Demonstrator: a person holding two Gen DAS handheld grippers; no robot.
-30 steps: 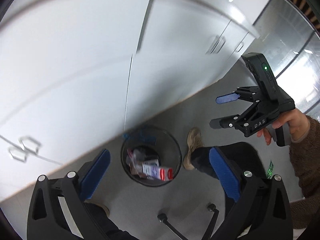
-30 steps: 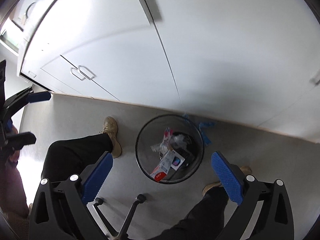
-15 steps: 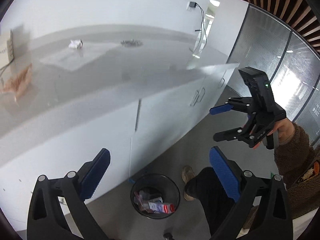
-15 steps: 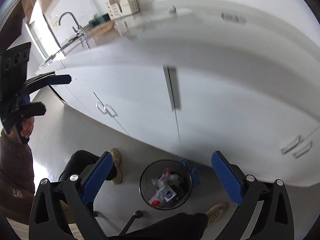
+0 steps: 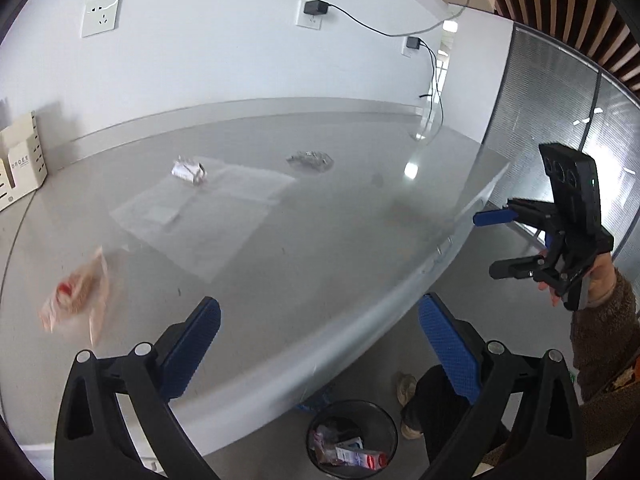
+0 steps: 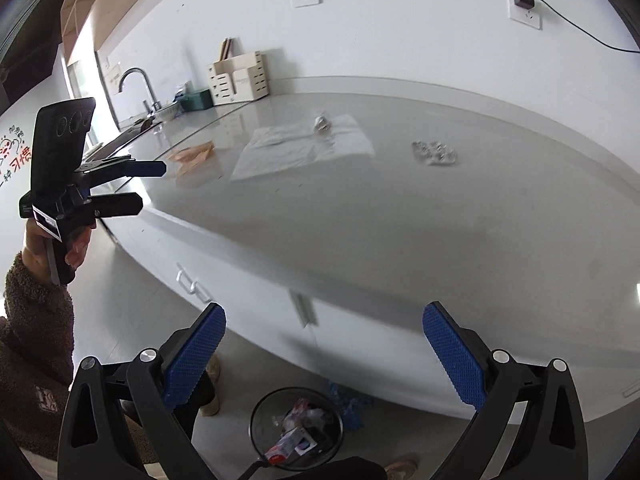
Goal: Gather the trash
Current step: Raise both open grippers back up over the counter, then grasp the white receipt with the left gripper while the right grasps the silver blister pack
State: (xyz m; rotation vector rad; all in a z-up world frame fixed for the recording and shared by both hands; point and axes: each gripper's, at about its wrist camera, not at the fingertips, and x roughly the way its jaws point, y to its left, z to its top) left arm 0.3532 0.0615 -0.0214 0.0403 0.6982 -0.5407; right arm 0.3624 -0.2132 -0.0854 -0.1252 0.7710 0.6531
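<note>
Trash lies on a grey countertop [image 5: 320, 260]: an orange-pink plastic wrapper [image 5: 76, 290] at the left, a crumpled white wrapper [image 5: 188, 170] on a clear plastic sheet [image 5: 208, 216], and a crumpled clear blister pack [image 5: 310, 159] farther right. The same items show in the right wrist view: wrapper [image 6: 192, 156], crumpled piece [image 6: 322, 122], sheet [image 6: 304, 146], blister pack [image 6: 434, 152]. A black mesh bin [image 5: 352, 436] [image 6: 296, 428] with trash stands on the floor below. My left gripper [image 5: 320, 344] [image 6: 138, 188] and right gripper [image 6: 324, 352] [image 5: 492, 244] are open and empty, held before the counter's edge.
A beige slotted organizer [image 6: 238, 78] and a sink with faucet [image 6: 136, 84] are at the counter's far left. Wall sockets with a plugged charger [image 5: 316, 8] and cable are behind. White cabinet doors [image 6: 240, 292] run under the counter. My legs and shoes are by the bin.
Both grippers have tilted up from the bin on the floor to the countertop. The trash on the counter has come into view. Both stay open and empty.
</note>
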